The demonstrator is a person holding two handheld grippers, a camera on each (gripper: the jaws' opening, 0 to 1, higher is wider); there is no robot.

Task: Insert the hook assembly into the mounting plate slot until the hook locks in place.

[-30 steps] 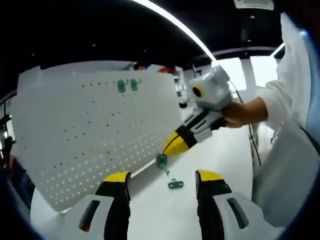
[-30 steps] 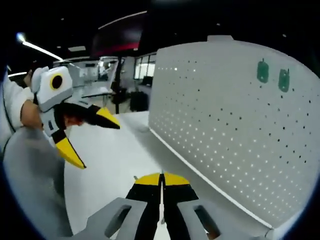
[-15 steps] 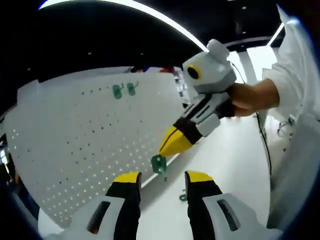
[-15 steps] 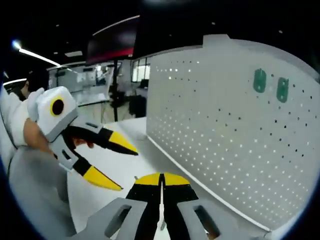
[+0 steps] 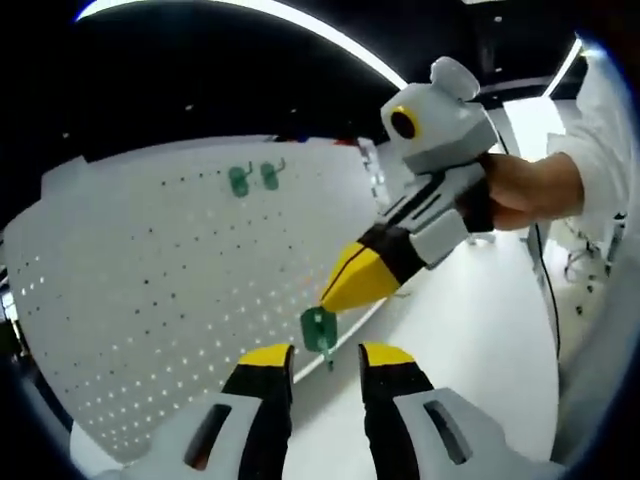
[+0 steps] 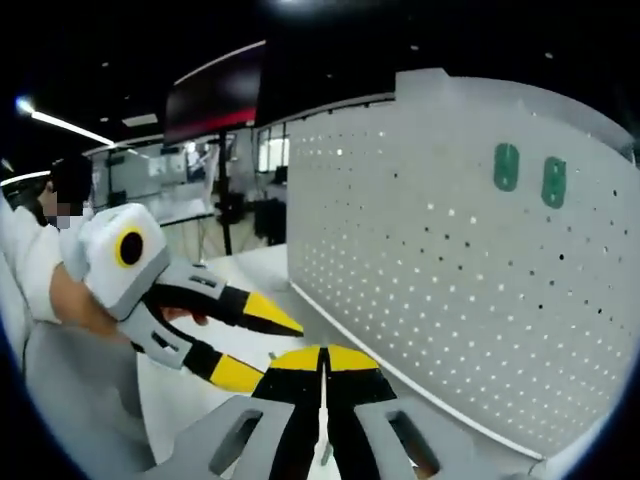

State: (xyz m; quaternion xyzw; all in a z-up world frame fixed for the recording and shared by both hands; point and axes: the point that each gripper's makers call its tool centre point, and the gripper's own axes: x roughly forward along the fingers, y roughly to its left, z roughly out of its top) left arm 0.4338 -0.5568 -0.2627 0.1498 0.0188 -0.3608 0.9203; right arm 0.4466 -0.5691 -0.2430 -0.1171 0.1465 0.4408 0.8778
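A white pegboard mounting plate (image 5: 150, 300) stands upright, with two green hooks (image 5: 252, 178) fixed near its top. In the left gripper view my right gripper (image 5: 335, 300) comes in from the right, shut on a small green hook assembly (image 5: 318, 329) that hangs from its yellow tip in front of the board's lower edge. My left gripper (image 5: 325, 355) is open, its yellow tips just below and on either side of that piece. In the right gripper view my right gripper (image 6: 322, 352) is shut, and the open left gripper (image 6: 278, 352) reaches in beside its tips. The same board (image 6: 450, 300) and two hooks (image 6: 528, 174) stand at the right.
The pegboard stands on a white table (image 5: 470, 360) that runs off to the right. A person's hand (image 5: 530, 190) and white sleeve (image 5: 610, 130) hold the right gripper. An office room with ceiling light strips lies behind.
My left gripper's jaws have narrowed and come up under the held hook assembly. A loose green piece seen on the table earlier has gone out of sight. The right gripper stays shut.
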